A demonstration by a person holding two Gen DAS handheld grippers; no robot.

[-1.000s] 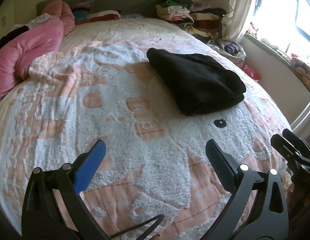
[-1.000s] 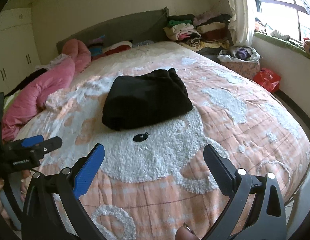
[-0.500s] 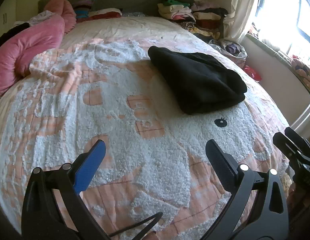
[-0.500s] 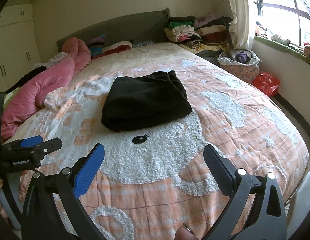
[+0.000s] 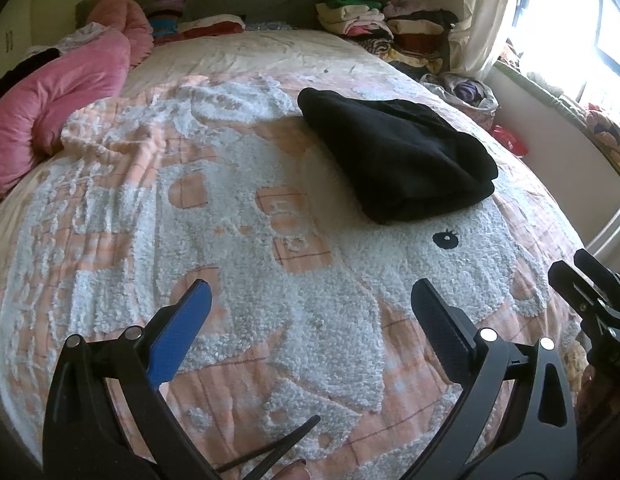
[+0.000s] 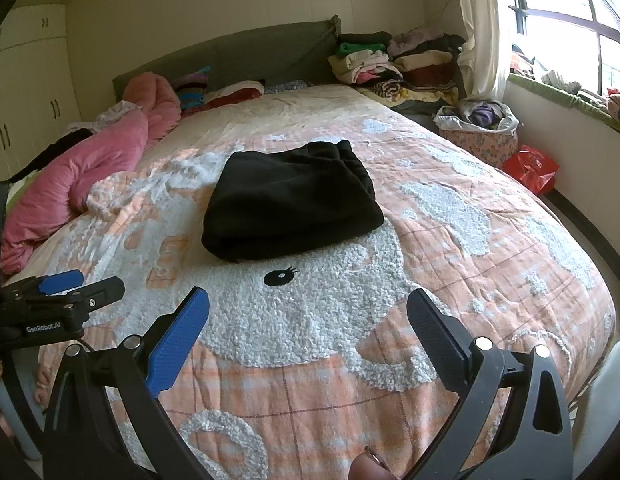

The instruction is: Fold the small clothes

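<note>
A floral-patterned fabric laundry basket point(image 6: 480, 142) stands on the floor beside the bed, lined with a pale bag and holding a jumble of clothes, one of them purple; how many pieces lie in it is hard to tell at this distance. Just beside it sits one crumpled red plastic bag point(image 6: 531, 168).

One folded black fleece garment point(image 6: 288, 202) lies on the peach-and-white tufted bedspread point(image 6: 450, 248), near the middle of the bed, just beyond the embroidered black eye. It lies alone, touched by neither tool.

Two grippers are in view. The left gripper point(image 5: 310, 312) hovers over the near part of the bedspread with its jaws spread wide and empty. The right gripper point(image 6: 308, 314) hangs likewise, released, with nothing between its fingers.

One rolled pink quilt point(image 6: 70, 176) lies along the bed's far left side. Two stacks of folded clothes point(image 6: 394, 62) rise by the grey-green headboard point(image 6: 246, 54).
</note>
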